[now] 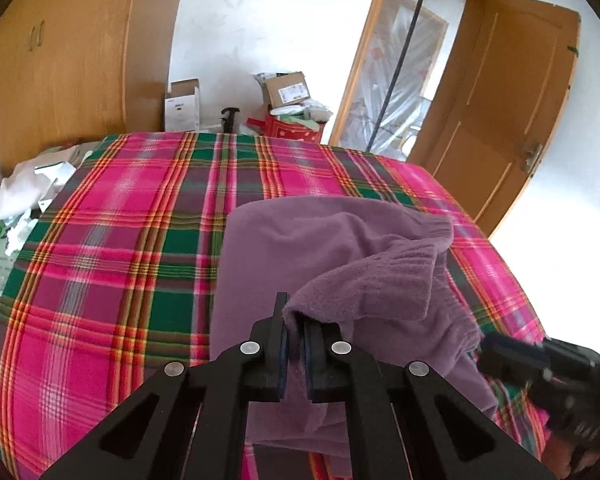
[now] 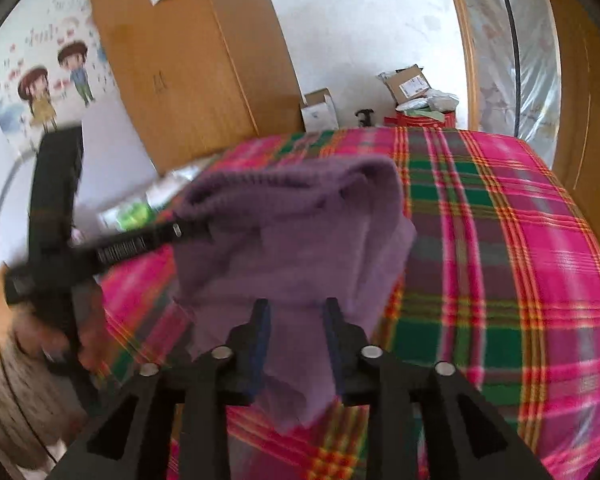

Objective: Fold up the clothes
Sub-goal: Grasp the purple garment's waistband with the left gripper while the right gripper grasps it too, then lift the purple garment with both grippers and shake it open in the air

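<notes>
A purple fleece garment [image 1: 300, 248] lies partly folded on a bed with a pink, green and red plaid cover [image 1: 112, 240]. My left gripper [image 1: 296, 316] is shut on a ribbed sleeve cuff [image 1: 384, 276] of the garment and holds it up over the body of the cloth. In the right wrist view the garment [image 2: 292, 232] hangs bunched, and my right gripper [image 2: 298, 308] has its jaws apart with a flap of purple cloth lying between them. The left gripper shows blurred in that view [image 2: 112, 252], and the right gripper shows at the lower right of the left wrist view [image 1: 540, 364].
A wooden wardrobe [image 1: 68, 64] stands behind the bed at the left. Cardboard boxes [image 1: 288, 90] and a red bag [image 1: 292, 128] sit on the floor past the far edge. An open wooden door [image 1: 500, 120] is at the right. Loose white items [image 1: 24, 188] lie left of the bed.
</notes>
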`<state>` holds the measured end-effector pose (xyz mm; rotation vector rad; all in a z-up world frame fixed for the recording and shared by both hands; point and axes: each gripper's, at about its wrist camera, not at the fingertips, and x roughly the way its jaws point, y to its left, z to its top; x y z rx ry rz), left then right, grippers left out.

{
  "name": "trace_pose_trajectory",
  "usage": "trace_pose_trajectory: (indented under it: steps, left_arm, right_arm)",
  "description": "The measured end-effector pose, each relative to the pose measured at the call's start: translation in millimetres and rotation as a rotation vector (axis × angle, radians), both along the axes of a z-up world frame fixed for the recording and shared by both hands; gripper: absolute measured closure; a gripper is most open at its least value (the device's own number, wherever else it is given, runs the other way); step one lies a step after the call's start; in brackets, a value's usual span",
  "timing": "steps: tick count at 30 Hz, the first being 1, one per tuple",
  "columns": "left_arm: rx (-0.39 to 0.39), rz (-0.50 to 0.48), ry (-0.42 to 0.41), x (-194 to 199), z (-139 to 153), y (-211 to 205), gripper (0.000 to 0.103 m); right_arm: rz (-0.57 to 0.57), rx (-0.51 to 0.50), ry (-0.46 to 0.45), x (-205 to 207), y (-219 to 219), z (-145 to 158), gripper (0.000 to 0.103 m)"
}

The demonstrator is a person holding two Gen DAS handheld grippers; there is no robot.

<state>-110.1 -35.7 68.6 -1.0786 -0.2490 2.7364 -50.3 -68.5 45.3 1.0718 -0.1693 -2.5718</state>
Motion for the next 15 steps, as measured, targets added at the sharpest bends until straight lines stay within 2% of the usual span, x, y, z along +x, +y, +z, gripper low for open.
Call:
trace_pose_trajectory:
  steps: [4, 9, 15]
  left_arm:
    - [-0.059, 0.013, -0.002, -1.0, -4.3, 3.9, 0.092]
    - [-0.096, 0.036, -0.001, -0.3, -6.2, 3.2, 0.078]
    - [-0.135, 0.039, -0.009, -4.6, -8.6, 5.7, 0.076]
  right_arm:
    - [-0.007, 0.012, -0.022, 7.7, 0.1, -9.2, 0.063]
    - [-0.025, 0.031, -0.045, 7.0, -0.4, -18.9, 0.060]
    - [-0.033, -0.004, -0.057, 3.4, 2.5, -24.5, 0.060]
